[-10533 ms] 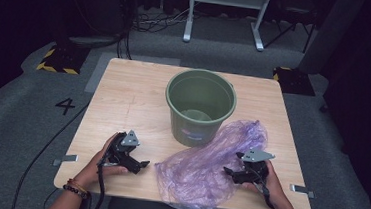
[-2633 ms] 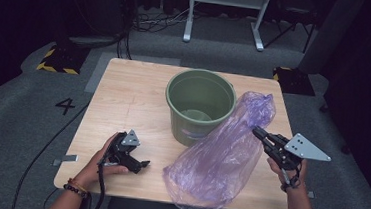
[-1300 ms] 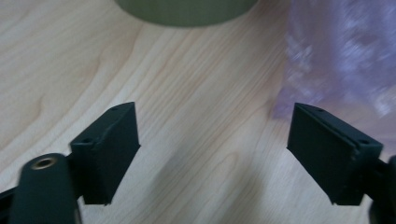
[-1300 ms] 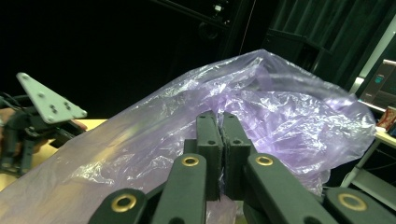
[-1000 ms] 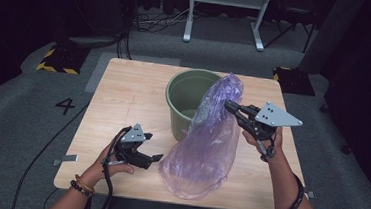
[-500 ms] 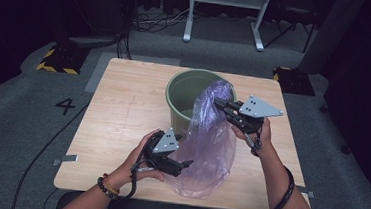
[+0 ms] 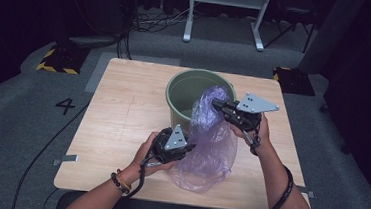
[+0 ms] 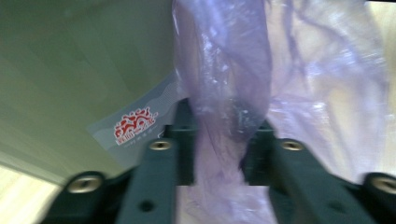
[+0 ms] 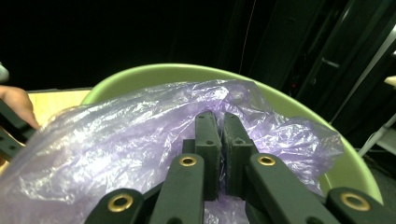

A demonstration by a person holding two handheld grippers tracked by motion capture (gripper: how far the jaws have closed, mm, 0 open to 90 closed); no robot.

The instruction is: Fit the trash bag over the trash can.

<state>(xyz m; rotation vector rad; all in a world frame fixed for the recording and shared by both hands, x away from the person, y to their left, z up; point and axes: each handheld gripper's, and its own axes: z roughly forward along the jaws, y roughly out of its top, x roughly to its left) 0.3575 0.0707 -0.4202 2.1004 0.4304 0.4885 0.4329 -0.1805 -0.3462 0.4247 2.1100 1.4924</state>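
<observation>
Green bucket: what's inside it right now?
The top of the purple bag, pinched by the right gripper, hangs over the green bucket's rim at the near side. The far inner wall looks bare. The bag covers the rest of the bottom.

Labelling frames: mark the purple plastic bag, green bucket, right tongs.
thin purple plastic bag (image 7: 209, 151), high view, hanging middle.
round green plastic bucket (image 7: 187, 87), high view, inner wall.
right tongs (image 9: 222, 122), right gripper view, between tips.

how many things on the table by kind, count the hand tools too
green bucket: 1
purple plastic bag: 1
hand tools: 2, the left tool and the right tool, both closed on the bag
total: 4
</observation>
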